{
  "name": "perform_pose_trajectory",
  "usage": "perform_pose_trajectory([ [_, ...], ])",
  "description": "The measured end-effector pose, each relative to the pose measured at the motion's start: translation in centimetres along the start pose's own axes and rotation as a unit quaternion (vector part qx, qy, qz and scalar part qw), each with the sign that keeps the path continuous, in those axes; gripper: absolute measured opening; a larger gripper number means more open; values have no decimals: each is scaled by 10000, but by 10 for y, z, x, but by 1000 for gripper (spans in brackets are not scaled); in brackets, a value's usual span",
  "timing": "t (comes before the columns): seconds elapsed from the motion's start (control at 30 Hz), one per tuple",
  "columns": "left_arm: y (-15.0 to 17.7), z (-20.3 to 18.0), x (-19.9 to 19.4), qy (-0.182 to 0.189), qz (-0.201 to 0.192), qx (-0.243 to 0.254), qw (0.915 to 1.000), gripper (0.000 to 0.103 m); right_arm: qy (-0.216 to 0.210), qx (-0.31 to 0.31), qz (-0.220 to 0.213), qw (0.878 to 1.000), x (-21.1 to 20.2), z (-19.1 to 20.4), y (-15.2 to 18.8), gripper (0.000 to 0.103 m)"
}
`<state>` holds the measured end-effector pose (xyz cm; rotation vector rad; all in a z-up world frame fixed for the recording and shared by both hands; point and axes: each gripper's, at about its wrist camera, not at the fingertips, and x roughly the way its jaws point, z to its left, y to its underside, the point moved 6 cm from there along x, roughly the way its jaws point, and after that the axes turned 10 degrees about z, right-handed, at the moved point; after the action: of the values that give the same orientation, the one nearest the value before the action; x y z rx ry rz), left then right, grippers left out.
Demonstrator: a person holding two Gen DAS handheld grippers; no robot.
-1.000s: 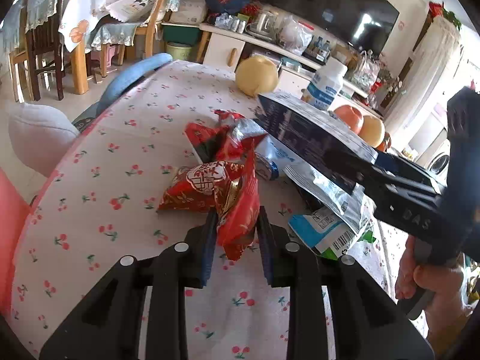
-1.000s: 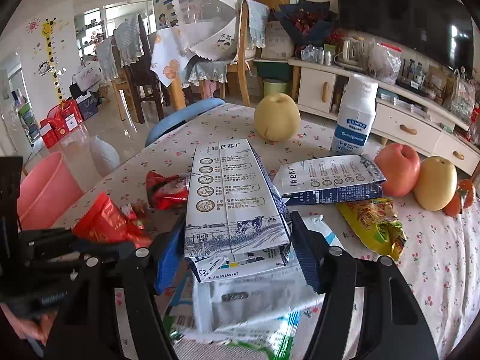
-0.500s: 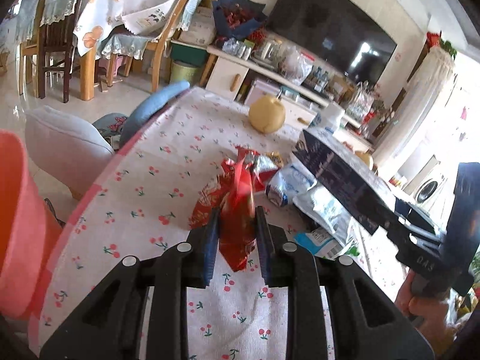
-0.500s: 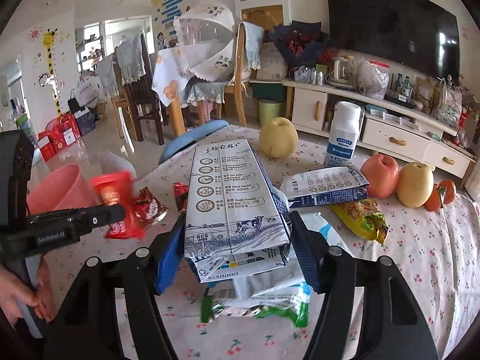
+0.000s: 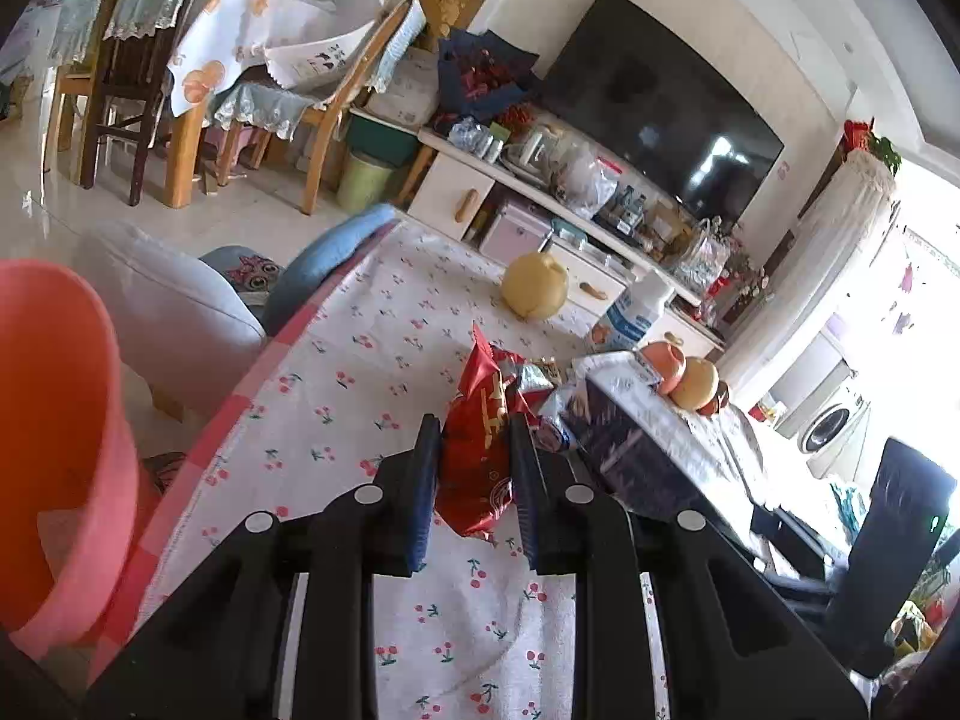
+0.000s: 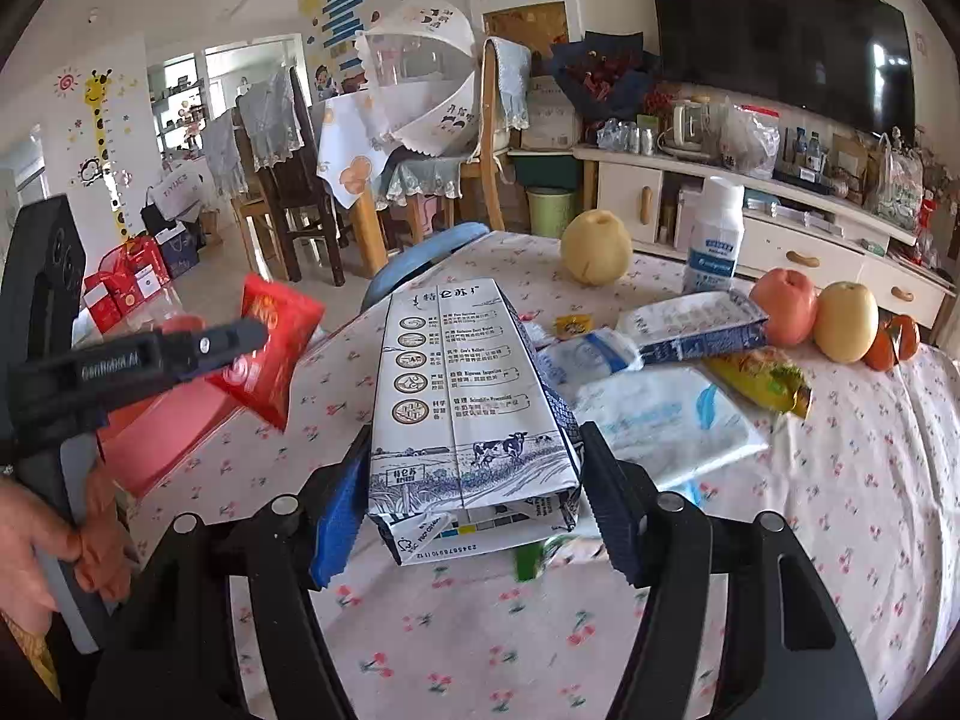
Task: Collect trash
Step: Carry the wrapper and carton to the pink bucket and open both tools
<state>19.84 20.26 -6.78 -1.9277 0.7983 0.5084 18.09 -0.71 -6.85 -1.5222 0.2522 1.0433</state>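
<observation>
I had the red snack wrapper (image 5: 477, 456) pinched upright in my left gripper (image 5: 471, 450), jaws clamped on its crumpled middle, lifted clear of the table (image 5: 360, 360). From the right wrist camera that wrapper (image 6: 270, 348) hung at nine o'clock, over the table's edge and above the pink bin (image 6: 162, 426). In the left view the pink bin (image 5: 54, 450) filled the frame at nine o'clock, beside the table. My right gripper (image 6: 474, 480) had its jaws clamped on the sides of the flattened milk carton (image 6: 468, 402), held lengthwise, pointing toward twelve. Beyond it on the cherry-print cloth lay a second carton (image 6: 690, 330), a white plastic bag (image 6: 666, 420) and a yellow wrapper (image 6: 762, 378) at two o'clock. Fruit (image 6: 816, 312) sat farther out, toward three.
</observation>
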Motion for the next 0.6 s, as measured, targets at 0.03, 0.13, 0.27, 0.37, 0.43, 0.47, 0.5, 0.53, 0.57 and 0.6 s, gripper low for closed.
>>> perform_pose_trajectory([
  [0.03, -1, 1, -2, 3, -28, -29, 10000, 25, -19, 3, 4, 10000, -1, 3, 1, 66],
  [0.13, -4, 9, -12, 37, -155, -126, 9998, 25, -121, -19, -16, 9999, -7, 19, 3, 66],
  [0.27, -8, 23, -30, -12, -376, -222, 9990, 25, -302, -117, -65, 9995, -14, 48, 0, 66],
  [0.37, -11, 38, -44, -115, -546, -350, 9978, 25, -439, -263, -101, 9986, -17, 74, -5, 66],
  [0.43, -12, 53, -56, -187, -684, -491, 9963, 25, -558, -397, -111, 9976, -17, 98, -10, 66],
  [0.47, -13, 58, -59, -212, -729, -550, 9956, 25, -614, -462, -112, 9970, -17, 108, -12, 66],
  [0.5, -13, 66, -64, -257, -787, -632, 9946, 25, -663, -523, -110, 9964, -16, 118, -15, 66],
  [0.53, -14, 77, -70, -335, -861, -743, 9930, 25, -724, -608, -101, 9955, -14, 130, -18, 66],
  [0.57, -14, 84, -74, -395, -910, -814, 9917, 25, -765, -674, -94, 9947, -13, 140, -19, 66],
  [0.6, -14, 93, -80, -473, -974, -909, 9900, 25, -807, -791, -76, 9936, -10, 154, -22, 66],
])
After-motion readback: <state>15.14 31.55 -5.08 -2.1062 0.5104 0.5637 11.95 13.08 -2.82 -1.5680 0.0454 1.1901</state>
